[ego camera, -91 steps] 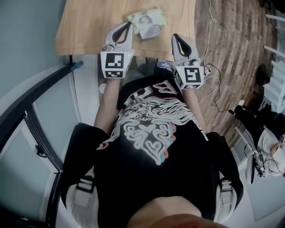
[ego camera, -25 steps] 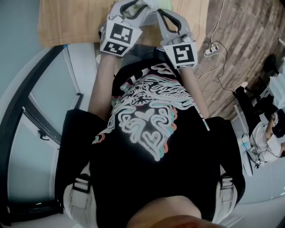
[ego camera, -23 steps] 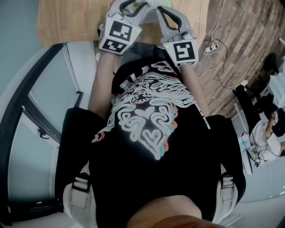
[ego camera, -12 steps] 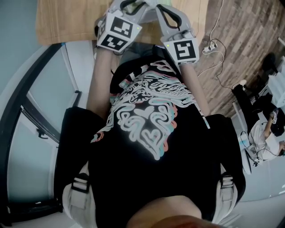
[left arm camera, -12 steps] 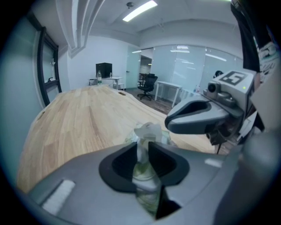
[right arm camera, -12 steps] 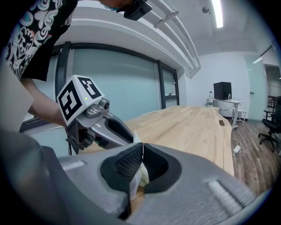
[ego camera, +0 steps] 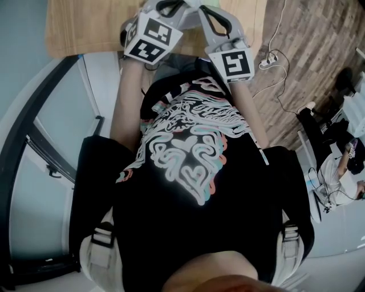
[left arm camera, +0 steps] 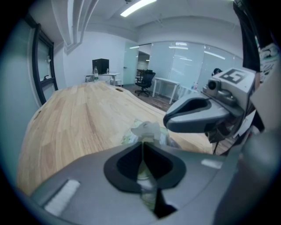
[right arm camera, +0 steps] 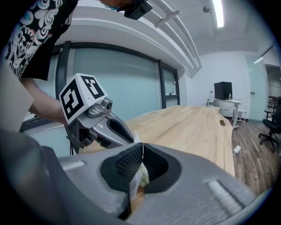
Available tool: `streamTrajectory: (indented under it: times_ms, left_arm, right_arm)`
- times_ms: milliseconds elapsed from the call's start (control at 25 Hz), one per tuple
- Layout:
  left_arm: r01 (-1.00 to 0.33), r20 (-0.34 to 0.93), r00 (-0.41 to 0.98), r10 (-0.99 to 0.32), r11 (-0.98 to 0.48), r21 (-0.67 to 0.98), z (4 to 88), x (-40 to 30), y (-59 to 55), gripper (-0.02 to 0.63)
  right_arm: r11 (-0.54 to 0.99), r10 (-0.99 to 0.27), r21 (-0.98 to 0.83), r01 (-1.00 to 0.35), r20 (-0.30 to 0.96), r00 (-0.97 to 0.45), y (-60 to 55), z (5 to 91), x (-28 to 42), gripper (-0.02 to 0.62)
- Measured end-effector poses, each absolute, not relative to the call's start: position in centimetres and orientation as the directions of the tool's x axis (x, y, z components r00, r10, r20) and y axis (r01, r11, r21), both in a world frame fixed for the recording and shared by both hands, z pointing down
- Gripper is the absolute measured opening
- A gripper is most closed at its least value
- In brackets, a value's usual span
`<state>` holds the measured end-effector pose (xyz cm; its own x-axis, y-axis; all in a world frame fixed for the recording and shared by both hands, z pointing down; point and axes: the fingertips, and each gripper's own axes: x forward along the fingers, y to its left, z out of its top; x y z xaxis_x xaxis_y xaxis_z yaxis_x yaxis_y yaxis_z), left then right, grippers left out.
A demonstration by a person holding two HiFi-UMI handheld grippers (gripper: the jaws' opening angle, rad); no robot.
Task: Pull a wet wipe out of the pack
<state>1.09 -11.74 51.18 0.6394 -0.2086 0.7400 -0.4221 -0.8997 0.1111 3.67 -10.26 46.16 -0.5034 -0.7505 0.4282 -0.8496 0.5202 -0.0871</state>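
The wet wipe pack [left arm camera: 130, 138] is pale green and lies on the wooden table [left arm camera: 74, 118] just beyond my left gripper [left arm camera: 142, 145]. That gripper's jaws are shut, with the pack's near edge pinched between them. A white wipe [left arm camera: 147, 128] sticks up from the top of the pack. My right gripper [right arm camera: 141, 147] is shut on this wet wipe [right arm camera: 137, 178]. The two grippers meet tip to tip: the right gripper [left arm camera: 171, 122] shows in the left gripper view. In the head view the left gripper [ego camera: 181, 3] and right gripper [ego camera: 199, 7] touch the top edge and hide the pack.
The table [ego camera: 85, 28] runs far ahead, and its near edge is under the grippers. A wood floor with a white cable [ego camera: 274, 51] lies to the right. A glass wall with dark frames [right arm camera: 66, 66] stands on the left. Desks and chairs [left arm camera: 147, 83] stand far off.
Since the earliest frame both grippers have moved forward and together onto the pack. Over the last second the left gripper's marker cube has tilted a little; the right has barely moved.
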Motion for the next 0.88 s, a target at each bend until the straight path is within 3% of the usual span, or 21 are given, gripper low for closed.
streamTrajectory:
  times_ms: [480,560,880]
  left_arm:
    - [-0.431,0.743,0.641,-0.196,-0.892,0.136,51.2,1.2,-11.7,-0.002]
    - [-0.437,0.739,0.645,-0.194,-0.888,0.147,51.2,1.0,-11.7,-0.002]
    - [-0.449,0.716,0.674,-0.182,-0.87,0.201,50.9,1.2,-11.8,-0.003]
  right_arm:
    - [0.521,-0.751,-0.065,-0.851,0.439,-0.493,-10.2,46.3,3.6,0.004]
    - [0.528,-0.74,-0.068,-0.847,0.453,-0.497,-10.1,46.4,3.3,0.057]
    - [0.568,-0.71,-0.069,-0.82,0.463,-0.531,-10.2,47.1,2.2,0.096]
